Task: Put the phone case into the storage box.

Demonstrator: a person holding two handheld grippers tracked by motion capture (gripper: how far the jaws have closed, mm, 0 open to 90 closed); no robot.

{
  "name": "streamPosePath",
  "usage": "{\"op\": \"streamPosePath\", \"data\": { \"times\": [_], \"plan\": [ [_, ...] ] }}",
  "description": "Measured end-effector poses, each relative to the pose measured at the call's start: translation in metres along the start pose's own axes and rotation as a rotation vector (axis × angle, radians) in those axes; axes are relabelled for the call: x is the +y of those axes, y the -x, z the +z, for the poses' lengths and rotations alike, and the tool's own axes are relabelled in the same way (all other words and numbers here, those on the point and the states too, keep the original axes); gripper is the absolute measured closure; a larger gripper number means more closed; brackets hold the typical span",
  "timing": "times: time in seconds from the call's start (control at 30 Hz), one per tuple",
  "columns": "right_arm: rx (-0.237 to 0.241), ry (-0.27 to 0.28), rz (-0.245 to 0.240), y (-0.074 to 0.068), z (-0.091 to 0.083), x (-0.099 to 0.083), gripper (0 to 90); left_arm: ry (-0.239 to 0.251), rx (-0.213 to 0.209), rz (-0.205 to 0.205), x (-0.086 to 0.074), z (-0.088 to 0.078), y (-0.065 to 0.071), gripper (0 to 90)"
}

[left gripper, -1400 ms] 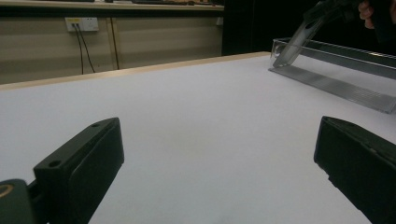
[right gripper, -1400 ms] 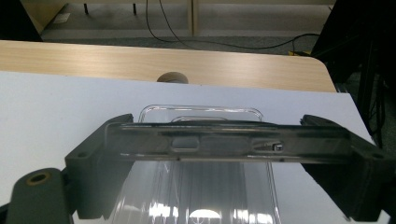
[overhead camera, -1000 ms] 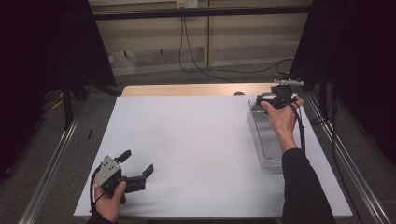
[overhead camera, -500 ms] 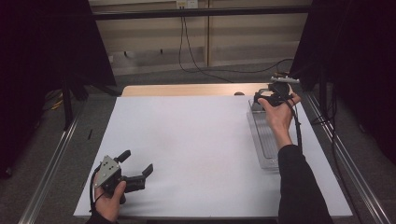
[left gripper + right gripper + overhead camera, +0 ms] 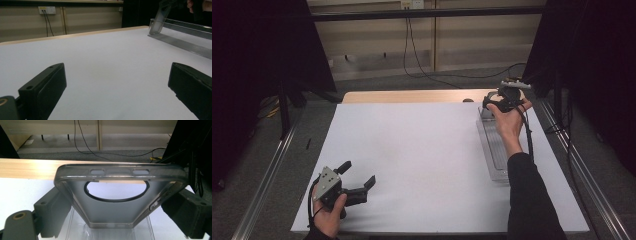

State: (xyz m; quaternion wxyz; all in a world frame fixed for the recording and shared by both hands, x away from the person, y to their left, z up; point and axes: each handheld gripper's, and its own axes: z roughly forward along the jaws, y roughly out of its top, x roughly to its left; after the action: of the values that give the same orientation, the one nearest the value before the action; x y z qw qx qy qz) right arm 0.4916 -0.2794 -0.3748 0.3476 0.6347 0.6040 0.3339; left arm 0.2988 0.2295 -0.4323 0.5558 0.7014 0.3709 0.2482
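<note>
The clear phone case [image 5: 120,195] is a translucent shell with a large round camera opening and three small slots along its upper edge. It sits between the jaws of the right gripper [image 5: 120,217], which clamp it across its two long side walls. In the high view the case [image 5: 487,111] is at the far right of the table, held tilted over the far end of the clear tray [image 5: 492,150]. The left gripper view shows the case [image 5: 160,21] leaning with its lower edge inside or on the tray [image 5: 185,42]; whether it touches the tray floor cannot be told.

The right gripper [image 5: 501,102] is held by the right hand [image 5: 509,120], forearm along the tray's right side. The step in hand appears to be lifting the case out of the tray, or seating it there.

Recommended handling:
- Keep the clamp square on the side walls; the shell is probably flexible and may bow or spring out under excess pressure.
- Move the case along the line of its tilt so its lower edge does not catch the tray wall.
- Avoid dragging the tray across the white table cover [image 5: 422,150].

The left gripper [image 5: 357,186] rests near the front left corner of the cover, jaws spread apart and empty, well apart from the tray.
</note>
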Motion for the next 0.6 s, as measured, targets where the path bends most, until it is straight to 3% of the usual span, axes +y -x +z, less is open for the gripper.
{"op": "streamPosePath", "data": {
  "times": [0.6],
  "plan": [
    [0.000,0.033,0.036,0.003,0.013,-0.002,10.8,0.006,-0.005,-0.007,0.000,0.000,0.000,1.7]
  ]
}}
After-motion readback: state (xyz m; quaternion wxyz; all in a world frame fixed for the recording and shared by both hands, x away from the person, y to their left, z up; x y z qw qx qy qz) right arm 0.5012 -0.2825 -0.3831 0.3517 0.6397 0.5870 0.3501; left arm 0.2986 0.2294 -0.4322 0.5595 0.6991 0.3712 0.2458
